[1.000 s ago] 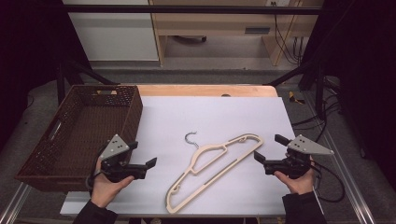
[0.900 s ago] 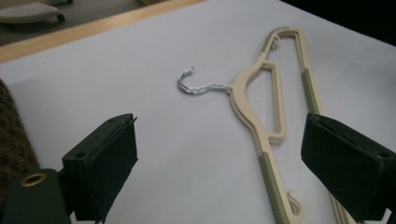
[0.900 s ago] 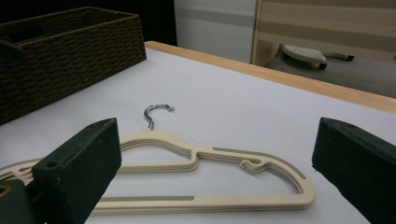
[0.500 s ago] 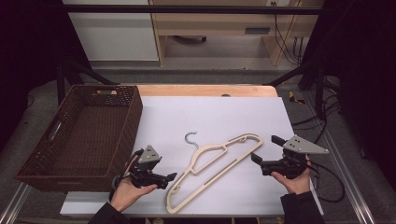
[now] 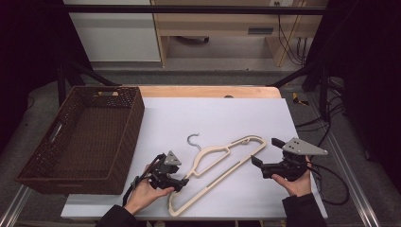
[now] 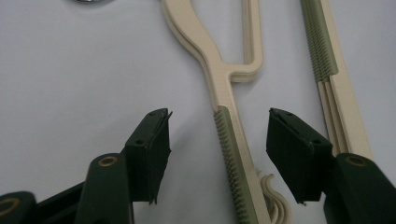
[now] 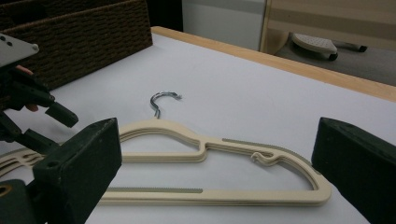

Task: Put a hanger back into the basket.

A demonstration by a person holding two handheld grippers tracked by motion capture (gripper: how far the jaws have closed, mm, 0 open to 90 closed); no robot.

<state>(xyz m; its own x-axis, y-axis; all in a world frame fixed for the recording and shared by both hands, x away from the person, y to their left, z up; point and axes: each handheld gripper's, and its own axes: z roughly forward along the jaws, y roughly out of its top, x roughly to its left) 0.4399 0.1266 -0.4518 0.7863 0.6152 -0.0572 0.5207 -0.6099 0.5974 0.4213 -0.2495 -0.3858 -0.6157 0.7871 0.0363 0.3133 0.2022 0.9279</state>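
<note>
A stack of beige hangers with a metal hook lies flat on the white table top. My left gripper is low at the stack's near left end. In the left gripper view its jaws straddle one ribbed shoulder arm; they have just been closing, and a gap remains on both sides of the arm. My right gripper hovers just right of the stack's far end with its jaws wide apart. The right gripper view looks along the hangers, with the left gripper beyond them.
A dark woven basket stands at the table's left side, close behind my left hand; it also appears in the right gripper view. A wooden strip edges the table's far side. Cables trail from the right gripper.
My left gripper has moved right and down from beside the basket to the near end of the hangers, and its jaws have narrowed around one arm. The right gripper has stayed put.
</note>
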